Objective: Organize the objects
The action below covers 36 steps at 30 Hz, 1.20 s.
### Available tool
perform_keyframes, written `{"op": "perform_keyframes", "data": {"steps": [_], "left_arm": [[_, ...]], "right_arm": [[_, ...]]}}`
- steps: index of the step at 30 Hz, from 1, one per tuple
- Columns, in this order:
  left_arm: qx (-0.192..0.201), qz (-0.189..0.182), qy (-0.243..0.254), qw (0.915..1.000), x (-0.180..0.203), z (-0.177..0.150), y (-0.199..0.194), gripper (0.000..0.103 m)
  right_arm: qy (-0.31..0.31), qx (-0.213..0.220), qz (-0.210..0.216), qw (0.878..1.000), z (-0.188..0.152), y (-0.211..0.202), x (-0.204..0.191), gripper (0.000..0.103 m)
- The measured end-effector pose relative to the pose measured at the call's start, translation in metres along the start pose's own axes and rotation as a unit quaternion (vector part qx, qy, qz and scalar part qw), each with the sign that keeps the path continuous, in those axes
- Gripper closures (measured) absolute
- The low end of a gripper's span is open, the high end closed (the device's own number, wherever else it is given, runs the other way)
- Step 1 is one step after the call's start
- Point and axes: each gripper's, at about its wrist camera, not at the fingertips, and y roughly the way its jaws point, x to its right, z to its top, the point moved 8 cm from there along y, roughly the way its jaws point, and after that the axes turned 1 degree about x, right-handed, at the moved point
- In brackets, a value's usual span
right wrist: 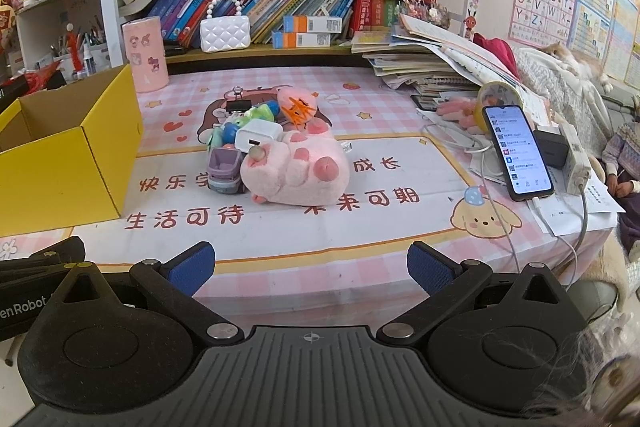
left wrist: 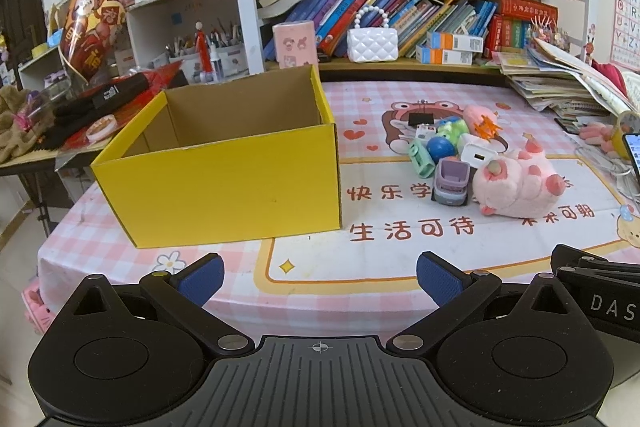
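Both grippers, left gripper (left wrist: 320,279) and right gripper (right wrist: 311,269), hover spread and empty before a yellow box (left wrist: 224,179) and toy pile (right wrist: 276,155).

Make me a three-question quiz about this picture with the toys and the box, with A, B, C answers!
1. Where is the pink plush paw compared with the yellow cardboard box?
A. inside the box
B. on the tablecloth to the right of the box
C. on the bookshelf

2. What colour is the small ball in the toy pile?
A. blue
B. red
C. black

3. What is the left claw doing?
A. squeezing the ball
B. shut on the toy truck
C. open, holding nothing

Answers:
1 B, since the paw lies on the tablecloth to the right of the box.
2 A, since the ball looks blue beside the white charger.
3 C, since its blue pads stand wide apart with only tablecloth between them.
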Motion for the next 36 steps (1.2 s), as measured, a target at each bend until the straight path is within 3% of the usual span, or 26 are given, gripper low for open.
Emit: {"op": "perform_keyframes", "data": {"steps": [36], "left_arm": [[-0.031,-0.01,-0.019,0.9993,0.005,0.001,0.017,0.0]], "right_arm": [[0.008,-0.018,-0.007,1.0,0.007,0.013,0.009,0.0]]}}
